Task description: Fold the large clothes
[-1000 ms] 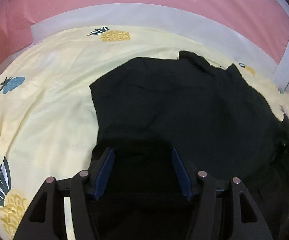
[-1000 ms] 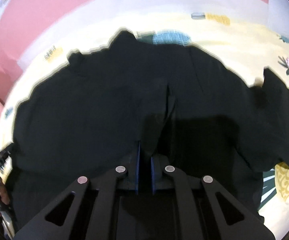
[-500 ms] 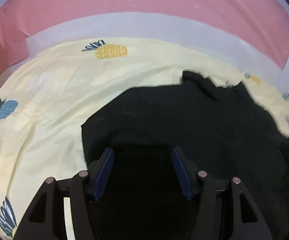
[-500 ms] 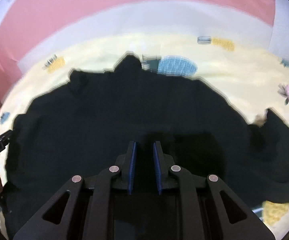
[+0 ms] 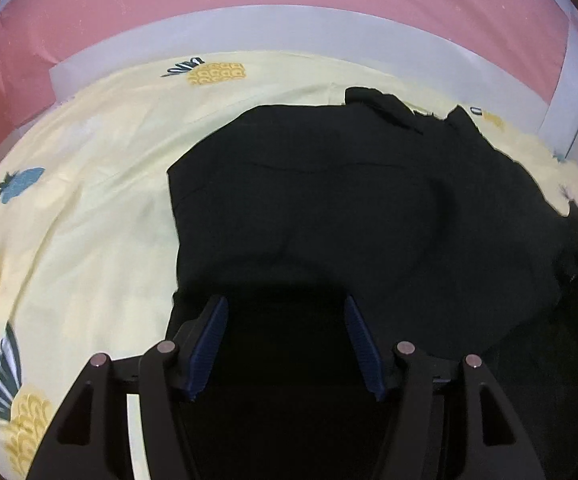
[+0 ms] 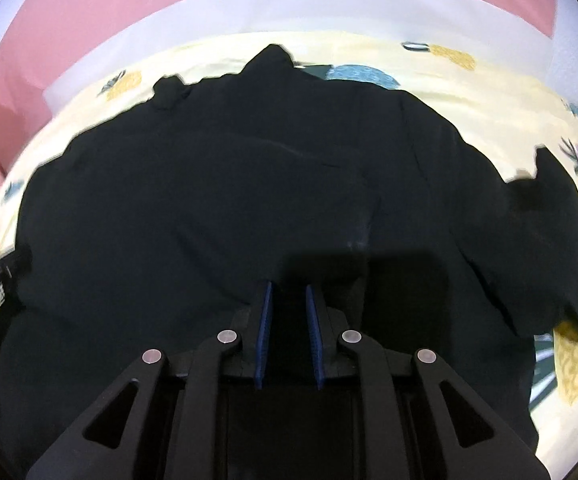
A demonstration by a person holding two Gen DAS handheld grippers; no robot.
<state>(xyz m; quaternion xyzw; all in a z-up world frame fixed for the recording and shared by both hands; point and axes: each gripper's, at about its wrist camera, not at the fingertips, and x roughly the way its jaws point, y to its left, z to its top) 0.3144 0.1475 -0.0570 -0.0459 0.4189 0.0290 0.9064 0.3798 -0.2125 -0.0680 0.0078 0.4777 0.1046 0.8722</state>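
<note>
Overall, pineapple-print yellow sheet [image 5: 89, 220] beneath black garment [image 5: 329, 200], pink wall [image 5: 289, 0] behind; left gripper [image 5: 285, 305] agape, right gripper [image 6: 288, 289] closed.

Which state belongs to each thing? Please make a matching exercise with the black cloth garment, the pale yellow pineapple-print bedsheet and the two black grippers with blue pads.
Things:
1. black cloth garment
2. pale yellow pineapple-print bedsheet
3. left gripper
4. right gripper

States:
a. jaws close together
b. lies underneath, covering the bed
c. jaws wide apart
d. spread out on top, with wrinkles

Pairs: 1-d, 2-b, 3-c, 4-a
</note>
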